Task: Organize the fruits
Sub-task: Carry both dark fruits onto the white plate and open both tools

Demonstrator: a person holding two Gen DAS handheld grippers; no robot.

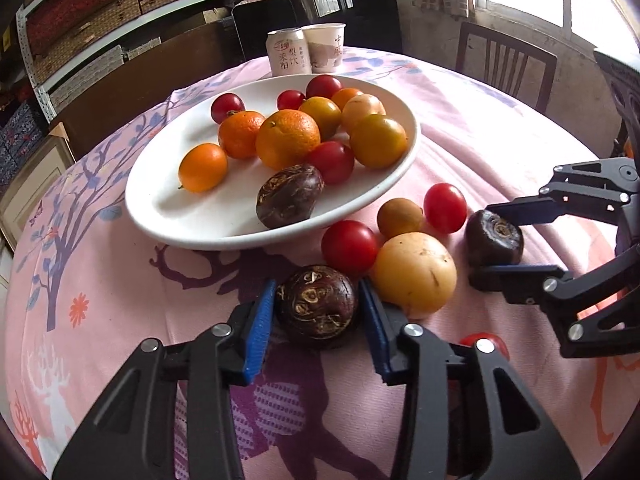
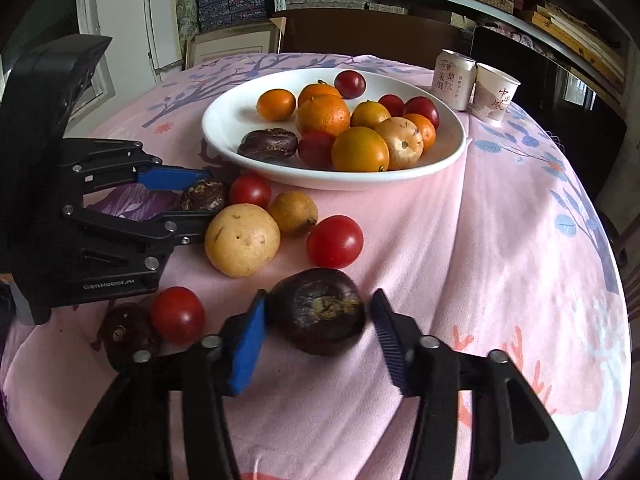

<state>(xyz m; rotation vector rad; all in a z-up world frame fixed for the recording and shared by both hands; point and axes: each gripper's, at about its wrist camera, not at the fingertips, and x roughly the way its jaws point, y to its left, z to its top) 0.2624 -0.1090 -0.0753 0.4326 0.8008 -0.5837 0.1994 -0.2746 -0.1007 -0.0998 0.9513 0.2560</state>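
left wrist view: nearest the lens, the left tool (image 1: 318, 308) straddles a dark brown water chestnut (image 1: 316, 306) lying on the pink cloth of the bench (image 1: 120, 320); the blue pad on one side touches it, the other pad sits just beside it, so whether it is actually clamped cannot be told. just beyond lie a pale yellow fruit (image 1: 414, 274), a red cherry tomato (image 1: 349, 246), a small tan fruit (image 1: 400, 217) and a second red tomato (image 1: 445, 208), clustered and touching in places. off to the side, the right tool (image 1: 496, 236) has its two fingers above and below another dark chestnut (image 1: 495, 238).

right wrist view: that chestnut (image 2: 318, 310) sits between the right tool's pads with a small gap on one side, and looks slightly blurred. a red tomato (image 2: 177, 314) and a dark fruit (image 2: 124, 330) lie just beside the near finger.

further back stands the white plate (image 1: 168, 200), carrying oranges, yellow and red fruits and one dark chestnut (image 1: 290, 196) near its front rim. behind the plate, a drink can (image 1: 287, 52) and a paper cup (image 1: 326, 46) stand side by side.
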